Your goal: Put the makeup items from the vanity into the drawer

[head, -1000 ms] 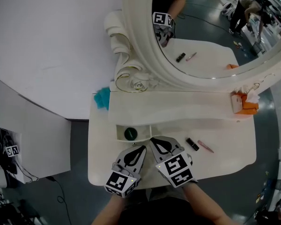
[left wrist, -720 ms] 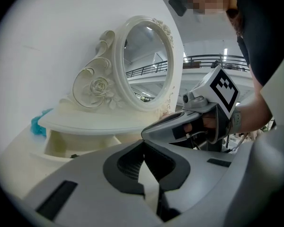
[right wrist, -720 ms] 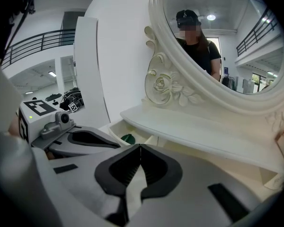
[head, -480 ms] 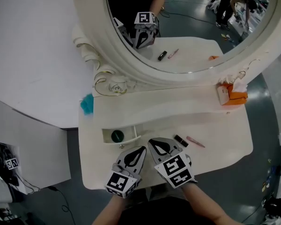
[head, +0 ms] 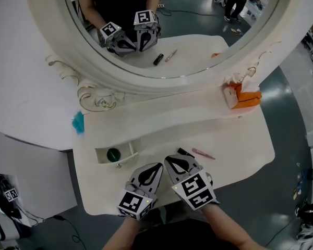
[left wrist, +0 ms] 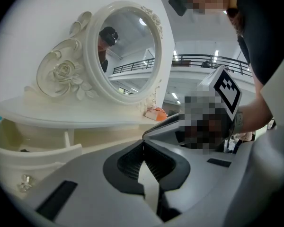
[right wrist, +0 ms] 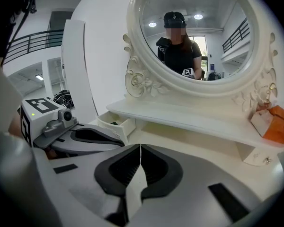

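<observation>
Both pairs of jaws are pressed together tip to tip and hold nothing. The left gripper and right gripper hover side by side over the near edge of the cream-white vanity table.

Far ahead of both tips stands the big oval mirror in its carved white frame, with a raised shelf below it. Ahead and to the left of the left jaws, the small white drawer is pulled open, with a dark green round item already lying in it. The orange tissue box sits on the shelf, well off to the right.

What I judge is left to move lies just beyond the right jaws:
- **Short black tube:** it is nearly touching the right tips.
- **Slim pink stick:** it lies just right of the tube.

I'd take the black tube first with the right gripper. The jaws should be parted before moving in, then brought down across the tube's narrow width so it doesn't roll toward the pink stick.

The carry runs left past the left gripper, so I'd draw that one aside. The tabletop right of the pink stick is bare. The front edge lies directly under both grippers, so anything knocked backward could fall off.
</observation>
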A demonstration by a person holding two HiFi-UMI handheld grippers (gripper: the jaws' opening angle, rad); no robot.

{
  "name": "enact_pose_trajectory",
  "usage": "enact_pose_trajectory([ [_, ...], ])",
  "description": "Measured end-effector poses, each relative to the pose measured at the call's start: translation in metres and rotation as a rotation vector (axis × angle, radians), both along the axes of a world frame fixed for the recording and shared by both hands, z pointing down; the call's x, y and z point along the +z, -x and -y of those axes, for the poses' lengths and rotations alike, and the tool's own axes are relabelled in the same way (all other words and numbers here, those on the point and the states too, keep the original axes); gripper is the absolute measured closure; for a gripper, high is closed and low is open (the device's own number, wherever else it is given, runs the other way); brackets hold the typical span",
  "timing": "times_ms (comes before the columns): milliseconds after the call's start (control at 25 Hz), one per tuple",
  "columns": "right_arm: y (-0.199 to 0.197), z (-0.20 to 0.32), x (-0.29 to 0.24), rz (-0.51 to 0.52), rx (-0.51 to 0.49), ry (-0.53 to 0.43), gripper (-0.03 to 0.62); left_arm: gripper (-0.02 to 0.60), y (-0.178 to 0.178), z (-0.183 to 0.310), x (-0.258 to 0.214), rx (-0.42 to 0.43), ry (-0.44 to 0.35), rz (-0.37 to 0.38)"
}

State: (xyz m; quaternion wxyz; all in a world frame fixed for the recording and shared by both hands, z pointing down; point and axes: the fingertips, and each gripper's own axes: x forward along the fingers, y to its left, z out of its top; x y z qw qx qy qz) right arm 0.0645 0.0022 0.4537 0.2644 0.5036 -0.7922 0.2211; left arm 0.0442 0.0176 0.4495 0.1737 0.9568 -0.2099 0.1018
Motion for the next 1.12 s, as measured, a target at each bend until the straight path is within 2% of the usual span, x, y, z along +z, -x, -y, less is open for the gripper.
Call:
enact_pose_trajectory([
  [560, -0.050, -0.019, 0.023, -0.037, 0.023, 0.046, 0.569, 0.566, -0.049, -0.016, 0.017, 0.042, 0.046, -0.004],
  [920, -0.065, -0.023, 0.041, -0.058, -0.010, 0.092, 0.566, 0.566, -0.064, -0.017, 0.027, 0.029, 0.064, 0.009],
  [1120, -0.069, -0.022, 0.050, -0.066, -0.037, 0.113, 0.534, 0.566, -0.068, -0.017, 0.033, 0.022, 0.077, 0.018],
])
